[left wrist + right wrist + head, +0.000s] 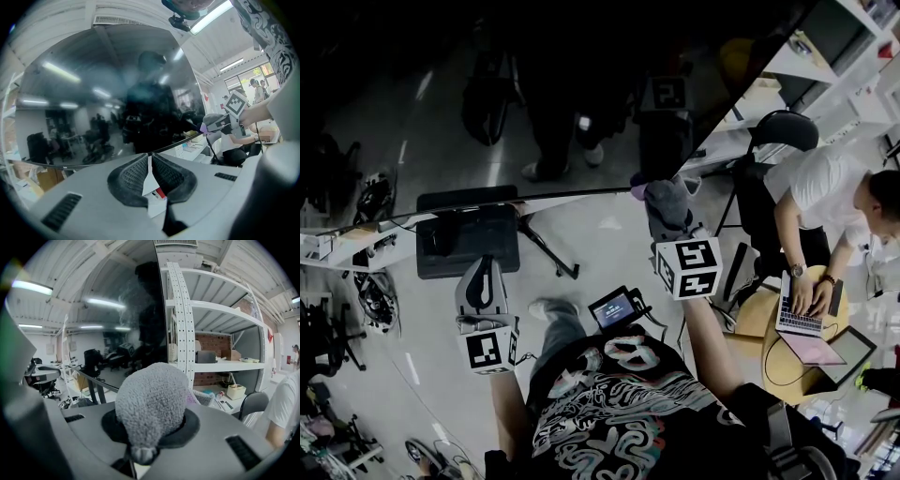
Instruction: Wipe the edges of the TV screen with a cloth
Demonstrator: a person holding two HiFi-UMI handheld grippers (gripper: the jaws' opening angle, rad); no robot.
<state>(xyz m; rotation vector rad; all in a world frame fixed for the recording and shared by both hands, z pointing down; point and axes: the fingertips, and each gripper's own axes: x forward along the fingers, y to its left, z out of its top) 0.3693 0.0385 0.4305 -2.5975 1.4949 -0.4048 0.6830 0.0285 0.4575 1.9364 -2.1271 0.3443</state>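
Note:
The TV screen (581, 84) is a big dark glossy panel that reflects the room. Its lower edge (534, 197) meets its right edge at a corner near my right gripper (664, 195). That gripper is shut on a fluffy grey cloth (152, 399) with a purple side, and holds the cloth (675, 211) against the corner. In the right gripper view the screen's right edge (160, 310) rises just behind the cloth. My left gripper (485, 274) hangs below the lower edge (117, 158), shut, with its pads (129, 176) together and only a small white slip between them.
A black stand base (469, 239) sits under the TV. White shelving (220, 333) stands right of the screen. A person (825, 202) works at a laptop (802, 314) on a round table at the right, near a black chair (783, 131).

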